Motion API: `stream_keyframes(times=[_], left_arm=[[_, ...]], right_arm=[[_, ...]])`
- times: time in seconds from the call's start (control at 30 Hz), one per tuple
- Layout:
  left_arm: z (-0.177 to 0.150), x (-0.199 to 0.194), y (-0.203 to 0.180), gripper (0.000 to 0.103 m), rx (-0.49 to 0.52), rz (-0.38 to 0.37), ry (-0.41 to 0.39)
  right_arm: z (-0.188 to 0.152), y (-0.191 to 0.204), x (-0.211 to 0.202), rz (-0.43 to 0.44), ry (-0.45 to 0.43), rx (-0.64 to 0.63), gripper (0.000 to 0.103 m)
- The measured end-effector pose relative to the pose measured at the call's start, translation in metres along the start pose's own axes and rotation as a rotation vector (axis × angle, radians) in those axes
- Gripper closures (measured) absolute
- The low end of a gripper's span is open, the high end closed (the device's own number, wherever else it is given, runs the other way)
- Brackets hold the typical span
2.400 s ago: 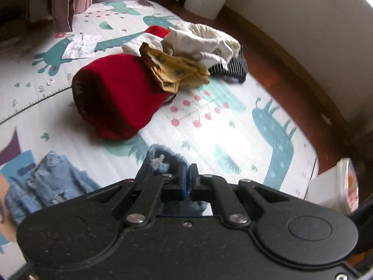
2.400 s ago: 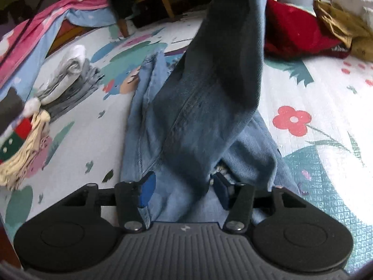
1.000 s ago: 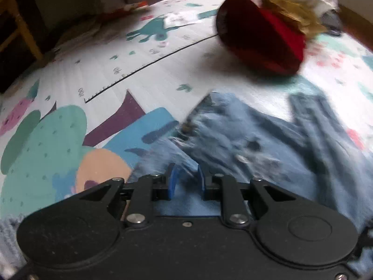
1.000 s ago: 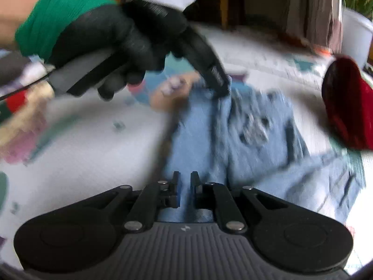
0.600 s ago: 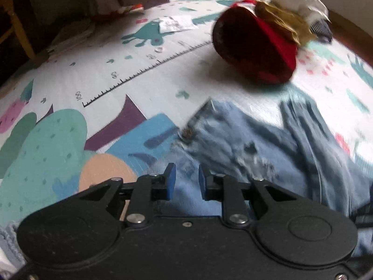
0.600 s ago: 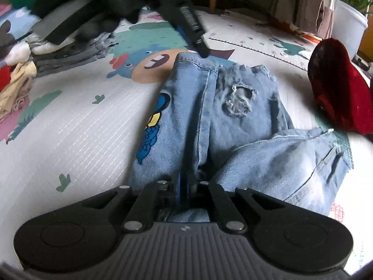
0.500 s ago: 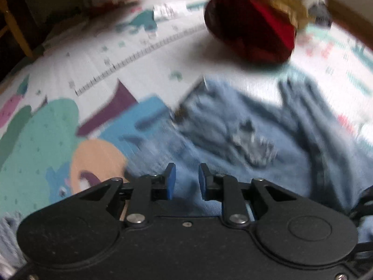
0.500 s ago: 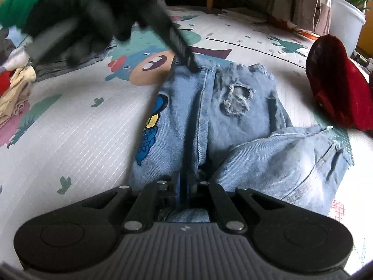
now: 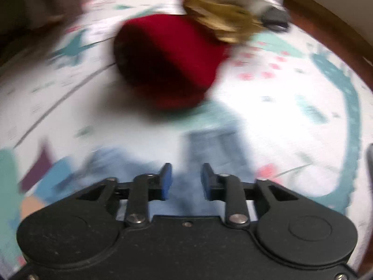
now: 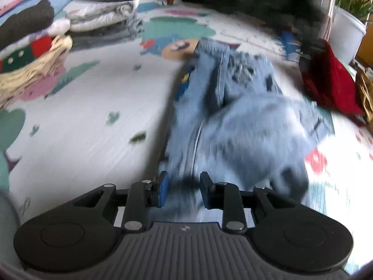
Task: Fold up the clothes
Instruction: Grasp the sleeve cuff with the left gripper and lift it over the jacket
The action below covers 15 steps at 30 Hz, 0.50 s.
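Note:
Light blue ripped jeans (image 10: 233, 121) lie loosely folded on the patterned play mat (image 10: 93, 116). They also show blurred in the left wrist view (image 9: 209, 144). My right gripper (image 10: 181, 186) is open, its jaws apart just over the near end of the jeans, holding nothing. My left gripper (image 9: 186, 179) is open over the other side of the jeans, facing a red garment (image 9: 167, 63). Both views are motion-blurred.
Unfolded clothes, a yellow one (image 9: 223, 21) and white ones, lie behind the red garment. Folded stacks (image 10: 102, 21) and a cream garment (image 10: 35, 70) sit at the mat's left. A white pot with a plant (image 10: 345, 32) stands far right. Wood floor (image 9: 338, 35) borders the mat.
My right gripper has opened and let go of the jeans. My left gripper has opened wider and swung right, toward the red garment. The jeans stay on the mat.

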State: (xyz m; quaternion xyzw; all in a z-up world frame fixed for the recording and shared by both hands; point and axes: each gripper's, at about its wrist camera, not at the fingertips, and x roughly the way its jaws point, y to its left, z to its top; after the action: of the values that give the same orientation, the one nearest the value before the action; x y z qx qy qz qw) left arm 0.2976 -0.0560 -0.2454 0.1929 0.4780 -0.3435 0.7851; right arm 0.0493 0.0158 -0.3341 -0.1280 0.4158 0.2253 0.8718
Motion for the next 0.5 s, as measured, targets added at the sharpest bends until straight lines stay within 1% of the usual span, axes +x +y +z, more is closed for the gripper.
stream_keyframes(times=[0.03,0.07,0.1,0.2,0.23,0.27,0.33,0.43,0.5], left_arm=[[0.009,0.01,-0.017,0.06,0.021,-0.012,0.017],[0.018,0.019,-0.034,0.06,0.042,-0.024,0.034],[0.024,0.031,-0.048,0.06,0.061,-0.021,0.058],[0.031,0.065,-0.08,0.06,0.114,0.039,0.117],[0.031,0.074,-0.084,0.063,0.11,0.06,0.136],[0.03,0.081,-0.084,0.07,0.092,0.084,0.142],[0.028,0.092,-0.08,0.07,0.043,0.133,0.149],[0.026,0.101,-0.077,0.07,0.025,0.126,0.162],[0.027,0.1,-0.078,0.071,0.033,0.122,0.164]], right_arm=[[-0.003,0.001,-0.003,-0.001,0.0,-0.003,0.072],[-0.006,0.0,-0.005,0.0,-0.002,-0.005,0.072],[-0.007,0.0,-0.007,0.003,-0.005,-0.003,0.072],[-0.008,-0.007,-0.006,0.022,-0.011,0.025,0.072],[-0.009,-0.009,-0.005,0.028,-0.011,0.038,0.072],[-0.01,-0.012,-0.004,0.035,-0.012,0.052,0.072],[-0.011,-0.017,0.0,0.043,-0.015,0.079,0.072],[-0.013,-0.021,0.003,0.05,-0.026,0.111,0.072],[-0.014,-0.021,0.004,0.051,-0.034,0.118,0.072]])
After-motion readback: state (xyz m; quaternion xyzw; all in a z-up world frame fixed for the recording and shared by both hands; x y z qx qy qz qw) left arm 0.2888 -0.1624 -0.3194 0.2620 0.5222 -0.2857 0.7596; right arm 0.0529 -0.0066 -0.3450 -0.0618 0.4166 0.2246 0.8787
